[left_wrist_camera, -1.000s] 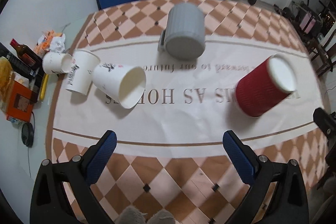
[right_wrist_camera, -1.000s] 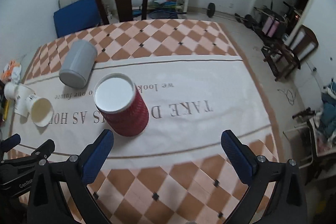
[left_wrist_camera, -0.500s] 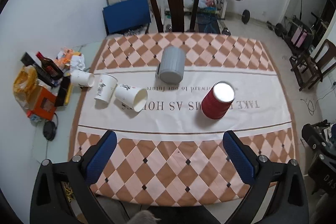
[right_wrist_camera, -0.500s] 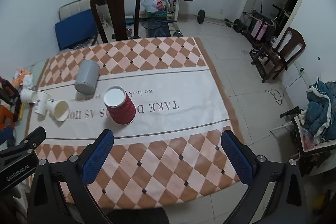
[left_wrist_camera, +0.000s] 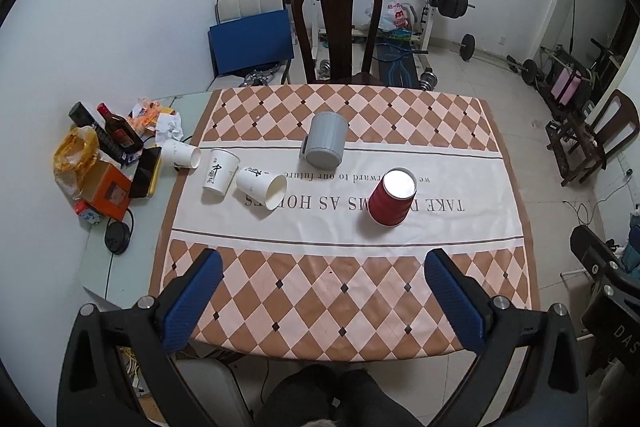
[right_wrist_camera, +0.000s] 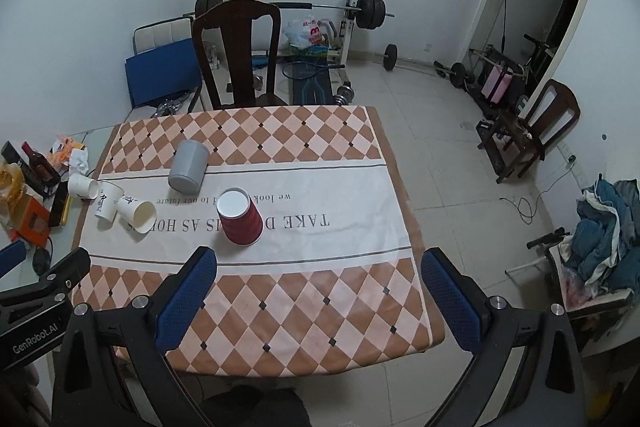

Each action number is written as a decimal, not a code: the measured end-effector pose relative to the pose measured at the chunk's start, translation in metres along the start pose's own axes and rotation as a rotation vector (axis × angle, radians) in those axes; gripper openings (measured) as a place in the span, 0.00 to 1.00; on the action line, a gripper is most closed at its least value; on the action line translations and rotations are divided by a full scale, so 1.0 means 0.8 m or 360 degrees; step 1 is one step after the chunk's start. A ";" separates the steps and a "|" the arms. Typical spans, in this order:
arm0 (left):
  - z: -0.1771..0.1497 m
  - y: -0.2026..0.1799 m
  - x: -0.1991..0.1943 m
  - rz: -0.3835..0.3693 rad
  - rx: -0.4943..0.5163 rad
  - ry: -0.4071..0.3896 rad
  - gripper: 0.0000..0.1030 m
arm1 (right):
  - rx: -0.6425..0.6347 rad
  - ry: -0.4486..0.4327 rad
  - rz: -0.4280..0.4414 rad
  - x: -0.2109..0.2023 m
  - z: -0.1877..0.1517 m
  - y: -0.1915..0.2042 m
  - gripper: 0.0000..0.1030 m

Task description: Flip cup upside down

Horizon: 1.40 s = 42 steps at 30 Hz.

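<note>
The red cup (left_wrist_camera: 391,202) stands mouth-down, white base up, on the white band of the cloth-covered surface (left_wrist_camera: 340,291), right of centre in the left view. I judge it to be ribbed paper: light, easily crushed, with a grippy wall. I would hold it at mid-wall with light pressure, avoiding the rim. A grey cup (left_wrist_camera: 325,145) lies on its side behind it; white paper cups (left_wrist_camera: 261,187) lie well apart to the left. My left hand-held gripper (left_wrist_camera: 320,303) and right hand-held gripper (right_wrist_camera: 318,301) are both wide open, empty, well clear of the cup.

A dark wooden chair (left_wrist_camera: 336,27) stands behind the tablecloth (left_wrist_camera: 340,291).
</note>
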<state>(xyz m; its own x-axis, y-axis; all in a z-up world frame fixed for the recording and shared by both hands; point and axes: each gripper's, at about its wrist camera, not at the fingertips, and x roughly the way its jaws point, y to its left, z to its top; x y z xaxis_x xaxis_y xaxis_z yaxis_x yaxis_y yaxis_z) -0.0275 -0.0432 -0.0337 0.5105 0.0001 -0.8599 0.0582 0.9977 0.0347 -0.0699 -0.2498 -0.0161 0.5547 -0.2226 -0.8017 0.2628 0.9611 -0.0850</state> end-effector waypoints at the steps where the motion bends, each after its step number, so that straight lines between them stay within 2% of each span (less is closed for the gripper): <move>1: 0.000 0.001 -0.004 0.0010 -0.0003 -0.0003 1.00 | -0.0005 -0.0004 0.0001 -0.004 0.001 0.000 1.00; 15: 0.000 0.003 -0.024 0.0026 -0.0015 -0.0021 1.00 | -0.0044 0.0005 -0.0006 -0.019 0.014 0.001 1.00; 42: 0.001 0.004 -0.014 0.0033 0.0003 -0.0002 1.00 | -0.0060 0.0015 0.0010 -0.005 0.009 0.009 1.00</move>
<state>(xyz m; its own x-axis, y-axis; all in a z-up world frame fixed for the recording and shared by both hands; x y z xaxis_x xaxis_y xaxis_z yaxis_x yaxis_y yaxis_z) -0.0326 -0.0403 -0.0236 0.5129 0.0205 -0.8582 0.0493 0.9974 0.0533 -0.0647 -0.2430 -0.0089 0.5488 -0.2149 -0.8079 0.2290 0.9681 -0.1020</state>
